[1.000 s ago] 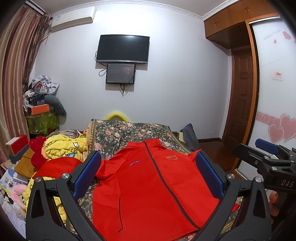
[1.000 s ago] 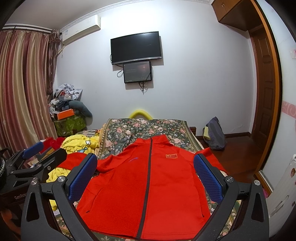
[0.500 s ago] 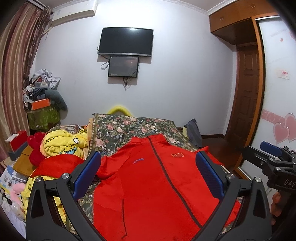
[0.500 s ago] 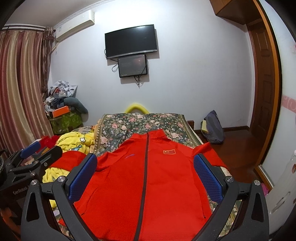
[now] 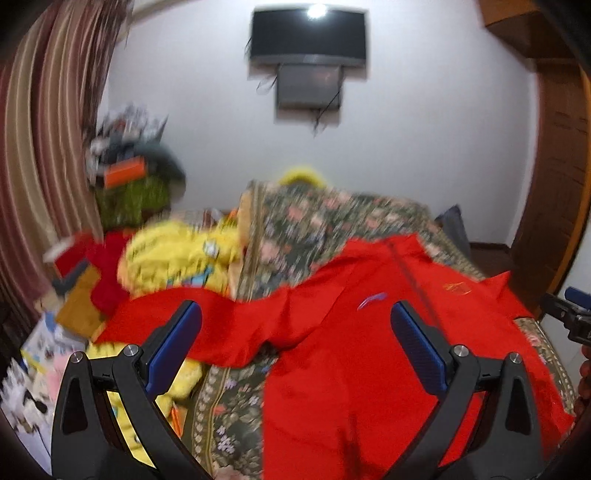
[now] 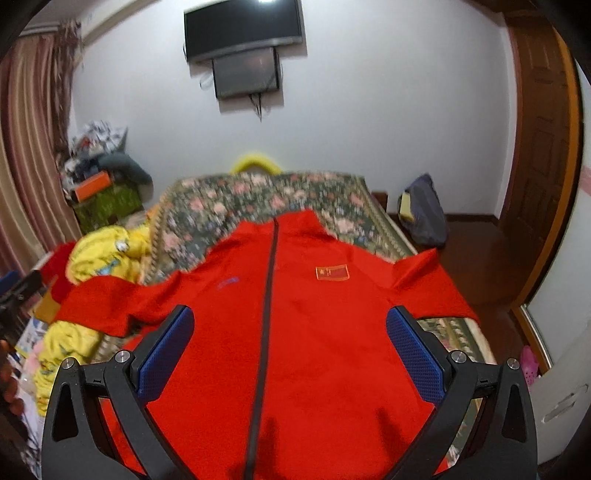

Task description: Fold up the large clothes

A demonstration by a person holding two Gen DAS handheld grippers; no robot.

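The bed [image 6: 229, 199], covered with a dark floral spread, extends ahead of both tongs toward the far white wall. A dark television [image 6: 243, 27] is mounted high on that wall, with a smaller screen [image 6: 246, 75] directly below it. Striped curtains [image 5: 44, 147] hang to the left of the left tongs, and a wooden door [image 6: 539, 147] stands to the right of the right tongs.

The red jacket [image 6: 295, 314] lies front side up on the bed, directly below and ahead of both tongs. Its collar points away from the tongs. A dark zipper [image 6: 267, 295] runs down its middle. One sleeve extends to the left and overhangs the bed edge; the other extends to the right. A small flag patch [image 6: 332, 272] is on the chest, ahead of the right tongs.

A pile of yellow fabric [image 5: 177, 254] lies to the left of the jacket, beside the bed. A dark bag [image 6: 424, 214] rests on the floor ahead and to the right of the right tongs.

The left tongs [image 5: 295, 334] are spread wide and hold nothing; the jacket's left sleeve and shoulder show between the blue pads [image 5: 173, 347]. This view is motion-blurred. The right tongs [image 6: 290, 345] are also spread wide and hold nothing, positioned above the jacket's chest and straddling the zipper.
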